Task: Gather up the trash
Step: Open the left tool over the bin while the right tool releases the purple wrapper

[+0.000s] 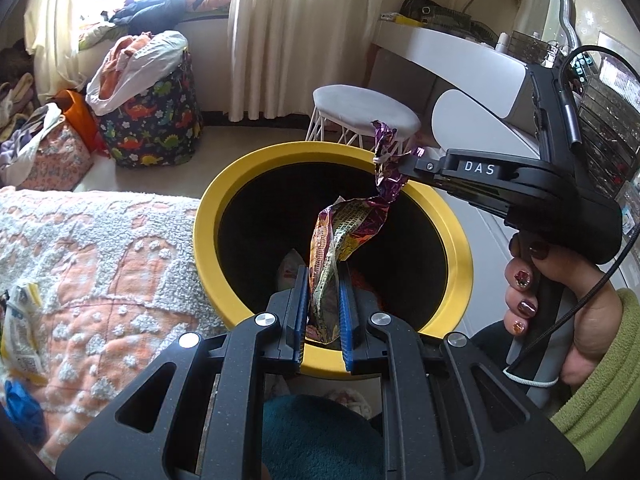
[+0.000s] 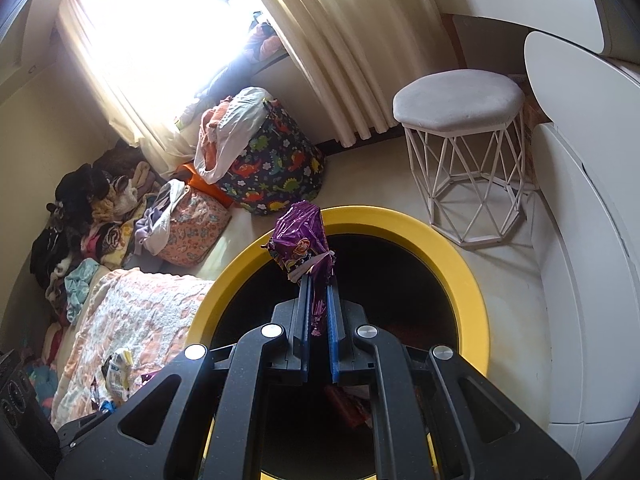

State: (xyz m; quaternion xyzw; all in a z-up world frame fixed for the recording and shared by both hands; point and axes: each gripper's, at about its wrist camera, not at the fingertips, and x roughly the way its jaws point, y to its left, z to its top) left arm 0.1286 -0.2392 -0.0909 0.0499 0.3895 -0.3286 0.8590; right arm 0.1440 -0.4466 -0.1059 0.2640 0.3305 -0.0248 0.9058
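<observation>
Both the left gripper (image 1: 324,300) and right gripper (image 2: 318,312) pinch 1 purple wrapper (image 1: 344,236) over the yellow bin (image 1: 208,216). If only 1 lets go, it may swing and miss.

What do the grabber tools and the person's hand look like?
Each tool is speckled black plastic with silver round bolts and two blue ribbed fingers. The right tool carries white letters "DAS" on its side, a pistol-style grip, a thin black cable and a white cord loop. The right hand has dark red glittery nails and a fuzzy green sleeve.
</observation>
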